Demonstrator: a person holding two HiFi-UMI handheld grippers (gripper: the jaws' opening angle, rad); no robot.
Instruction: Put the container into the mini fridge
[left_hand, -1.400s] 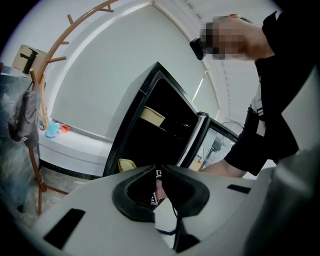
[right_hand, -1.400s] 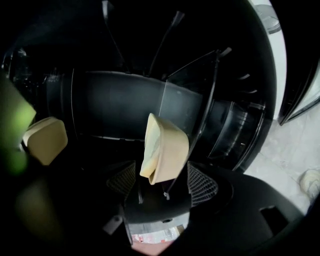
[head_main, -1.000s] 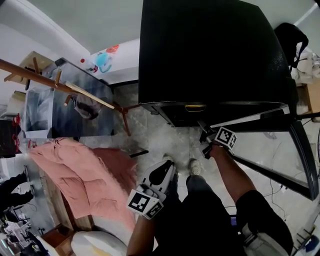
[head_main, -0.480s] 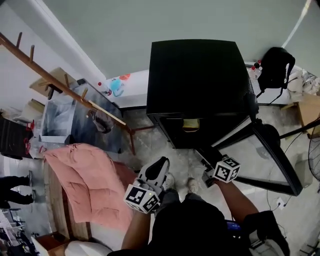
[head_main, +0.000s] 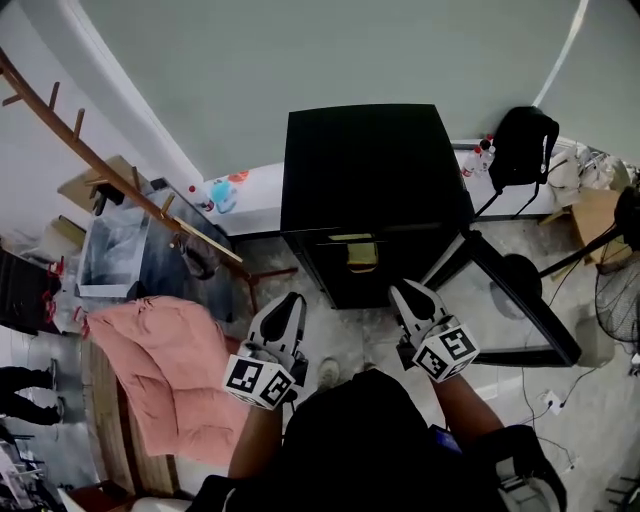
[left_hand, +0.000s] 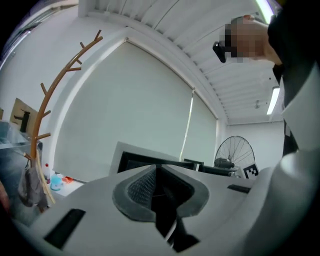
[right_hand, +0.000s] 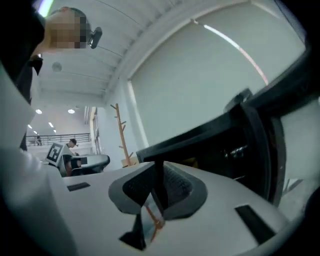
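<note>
This is looking like a mock room inside a big office or lab hall (hardly a true home): a black mini fridge (head_main: 360, 170), a wooden coat rack (head_main: 120, 180) and a pink quilt (head_main: 160, 370) are sitting under long ceiling lights (left_hand: 273, 100).

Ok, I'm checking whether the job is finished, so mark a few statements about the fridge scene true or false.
The fridge has its door open. True.
The left hand-held gripper holds the container. False: its jaws are shut on nothing; the container sits inside the fridge.
A pink quilt lies left of the fridge. True.
The backpack lies on the fridge. False: it stands right of it.
</note>
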